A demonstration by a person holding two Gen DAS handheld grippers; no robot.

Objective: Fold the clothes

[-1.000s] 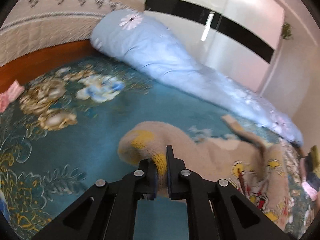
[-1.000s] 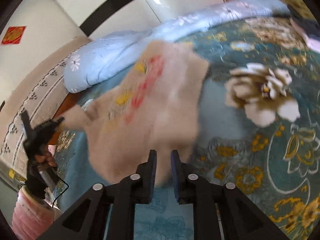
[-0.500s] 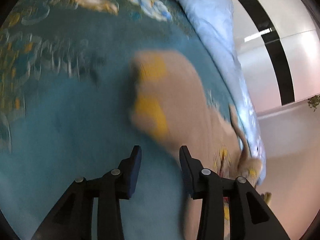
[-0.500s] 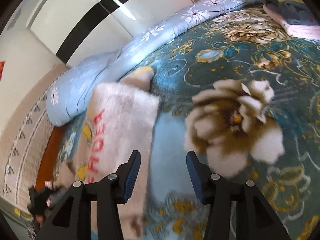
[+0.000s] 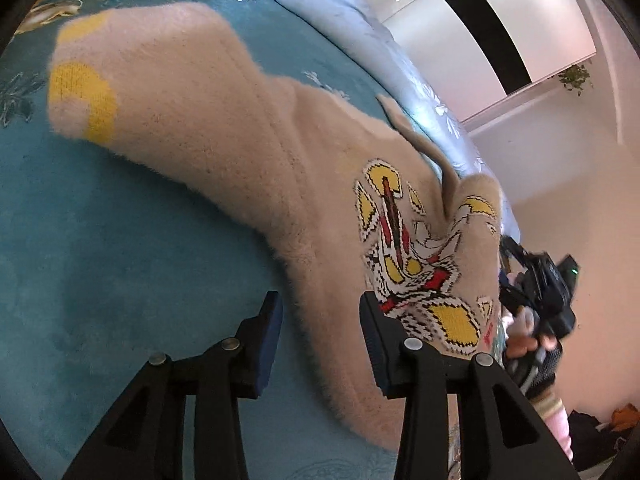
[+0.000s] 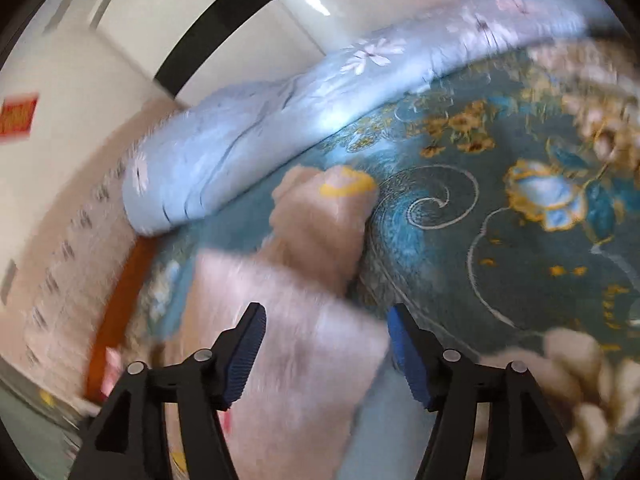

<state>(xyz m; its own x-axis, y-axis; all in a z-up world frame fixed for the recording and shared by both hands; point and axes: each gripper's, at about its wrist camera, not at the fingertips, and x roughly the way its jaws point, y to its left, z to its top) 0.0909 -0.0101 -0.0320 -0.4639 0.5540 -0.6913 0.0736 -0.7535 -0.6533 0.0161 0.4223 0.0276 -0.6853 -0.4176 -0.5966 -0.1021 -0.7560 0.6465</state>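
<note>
A fuzzy beige sweater point(image 5: 248, 136) with yellow patches and a red, yellow and white knitted picture lies on the teal flowered bedspread point(image 5: 80, 240). One sleeve stretches to the upper left. My left gripper point(image 5: 320, 320) is open and empty, low over the sweater's lower edge. In the right wrist view the same sweater point(image 6: 296, 320) is blurred, a sleeve with a yellow cuff point(image 6: 344, 188) pointing away. My right gripper point(image 6: 326, 340) is open and empty just above the sweater's body.
A long light-blue quilt roll point(image 5: 360, 24) lies along the far side of the bed point(image 6: 280, 120). The wooden headboard rail point(image 6: 120, 292) is at the left. The other gripper and hand point(image 5: 540, 304) show at the right edge. White wardrobe doors stand behind.
Both grippers were shut on the sweater a second ago; they opened and let it drop onto the bed. Both have since moved in close over it.
</note>
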